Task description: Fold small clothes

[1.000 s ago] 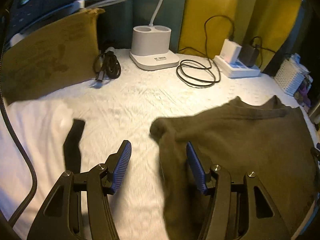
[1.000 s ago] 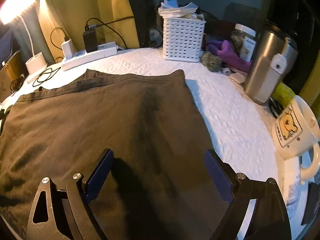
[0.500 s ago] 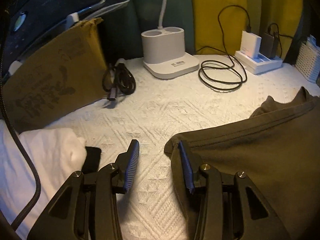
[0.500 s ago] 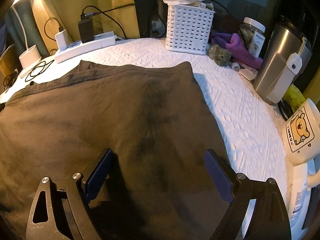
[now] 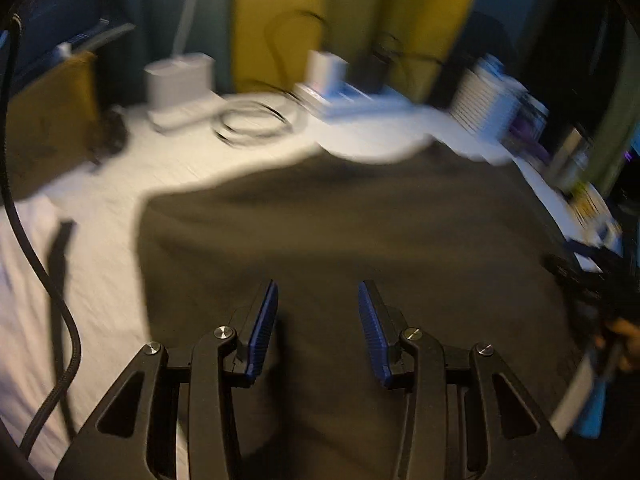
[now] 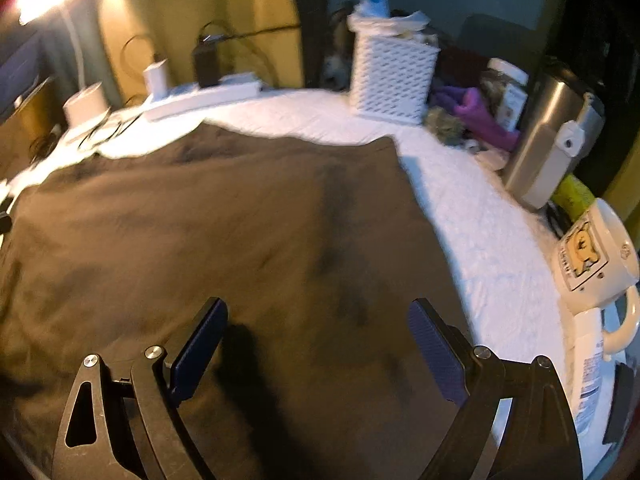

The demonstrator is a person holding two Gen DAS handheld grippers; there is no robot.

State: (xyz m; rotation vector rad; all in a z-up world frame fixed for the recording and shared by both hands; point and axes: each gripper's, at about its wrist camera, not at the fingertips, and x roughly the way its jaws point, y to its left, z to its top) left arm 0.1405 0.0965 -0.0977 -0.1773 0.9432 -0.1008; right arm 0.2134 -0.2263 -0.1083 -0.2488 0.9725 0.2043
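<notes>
Lying spread flat on the white table cover (image 6: pixel 492 240), the dark garment (image 6: pixel 224 232) sits beneath both empty tools, left gripper (image 5: pixel 318 322) part-open, right gripper (image 6: pixel 318 350) wide (presumably positioning for a first fold), neither pinching cloth.

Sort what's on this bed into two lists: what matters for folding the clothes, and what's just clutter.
For the job:
- brown garment
- left gripper
- right gripper

Just lying about:
- white basket
- steel flask
- bear mug
- power strip
- purple cloth
</notes>
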